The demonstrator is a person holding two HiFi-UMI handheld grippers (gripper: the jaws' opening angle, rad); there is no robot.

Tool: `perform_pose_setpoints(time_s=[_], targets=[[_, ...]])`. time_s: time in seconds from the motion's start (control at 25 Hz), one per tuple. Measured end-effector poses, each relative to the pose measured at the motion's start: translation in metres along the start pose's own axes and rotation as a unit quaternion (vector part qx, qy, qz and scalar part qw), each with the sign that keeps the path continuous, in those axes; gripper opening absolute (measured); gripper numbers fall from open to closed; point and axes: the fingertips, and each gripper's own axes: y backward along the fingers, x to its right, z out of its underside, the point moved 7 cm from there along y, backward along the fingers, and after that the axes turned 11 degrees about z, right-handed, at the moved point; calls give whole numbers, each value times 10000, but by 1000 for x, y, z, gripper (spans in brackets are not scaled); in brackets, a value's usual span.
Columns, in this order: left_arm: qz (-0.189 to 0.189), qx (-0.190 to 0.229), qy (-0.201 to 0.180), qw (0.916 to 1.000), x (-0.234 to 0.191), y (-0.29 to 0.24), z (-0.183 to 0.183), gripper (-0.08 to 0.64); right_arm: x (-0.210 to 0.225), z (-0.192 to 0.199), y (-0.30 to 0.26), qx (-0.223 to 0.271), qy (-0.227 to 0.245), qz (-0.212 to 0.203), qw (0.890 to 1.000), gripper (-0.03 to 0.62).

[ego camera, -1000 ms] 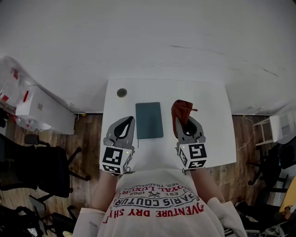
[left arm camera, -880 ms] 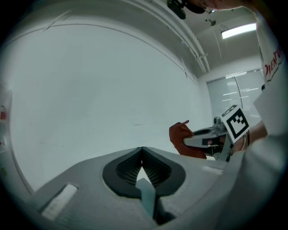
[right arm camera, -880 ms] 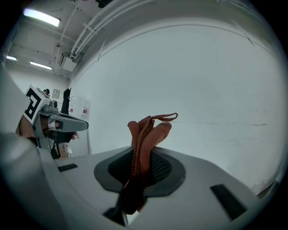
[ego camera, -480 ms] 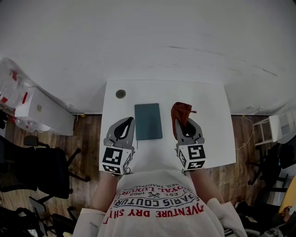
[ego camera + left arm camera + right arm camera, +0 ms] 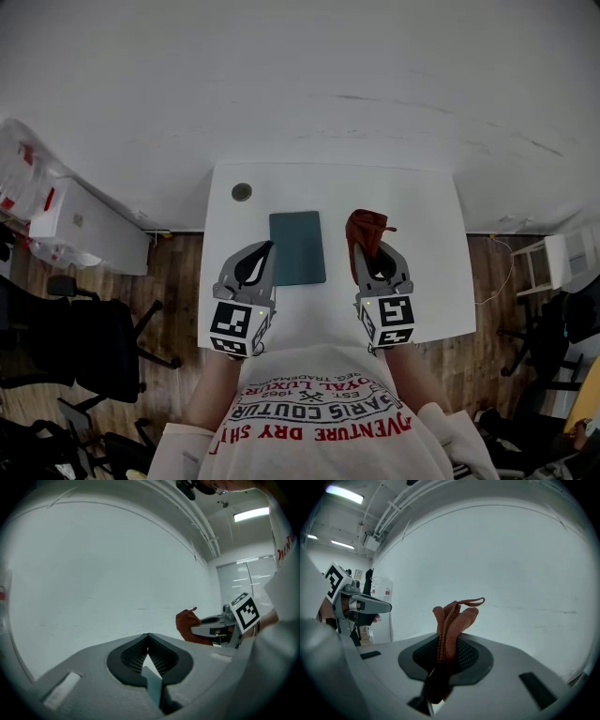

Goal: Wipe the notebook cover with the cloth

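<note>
Little changed: right claw (image 5: 368, 247) stays clamped on the cloth (image 5: 365, 226); left claw (image 5: 269, 246), closed, seemingly just beside the notebook (image 5: 298, 247).

Dim, flat light in the head view, and the white rectangular table (image 5: 436, 244) is the brightest patch. Both gripper views bulge into black corners. A long ceiling strip light (image 5: 251, 513) glares top right in the left one, a bright ceiling tube (image 5: 344, 494) top left in the right. The rust-red woven cloth (image 5: 450, 620) reads crisp.
</note>
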Motion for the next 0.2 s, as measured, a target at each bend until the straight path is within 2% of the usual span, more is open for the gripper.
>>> perform_pose_setpoints(time_s=[0.2], targets=[[33, -4, 24, 10000, 5, -2, 0, 9, 3, 1, 1, 31, -7, -9, 10000, 72]])
